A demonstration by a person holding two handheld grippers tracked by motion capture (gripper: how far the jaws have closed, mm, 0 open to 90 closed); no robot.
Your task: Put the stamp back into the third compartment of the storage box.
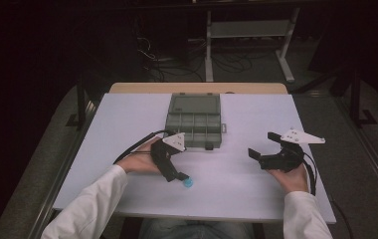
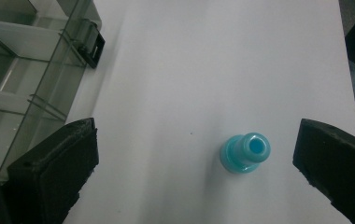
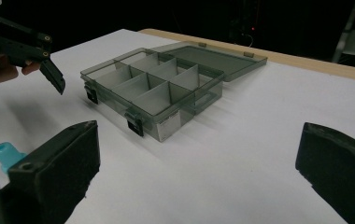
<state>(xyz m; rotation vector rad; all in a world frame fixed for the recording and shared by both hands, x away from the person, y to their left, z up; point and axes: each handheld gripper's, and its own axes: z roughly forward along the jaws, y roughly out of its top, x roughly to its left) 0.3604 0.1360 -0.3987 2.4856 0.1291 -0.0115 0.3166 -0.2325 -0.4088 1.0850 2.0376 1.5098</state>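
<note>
Left gripper view: blue peg (image 2: 244,152) upright on table (image 2: 203,56), near organizer box (image 2: 21,84), between left gripper (image 2: 196,172) jaws, spread apart | likely light, stiff, slick plastic; grip narrow stem above flange | count: one peg, one box | right gripper (image 3: 196,172) released, empty.

Table (image 1: 256,199): bare around blue peg (image 2: 244,152); open approach from all sides. Obstacle: compartment box (image 1: 193,121), lid open, at far centre.
</note>
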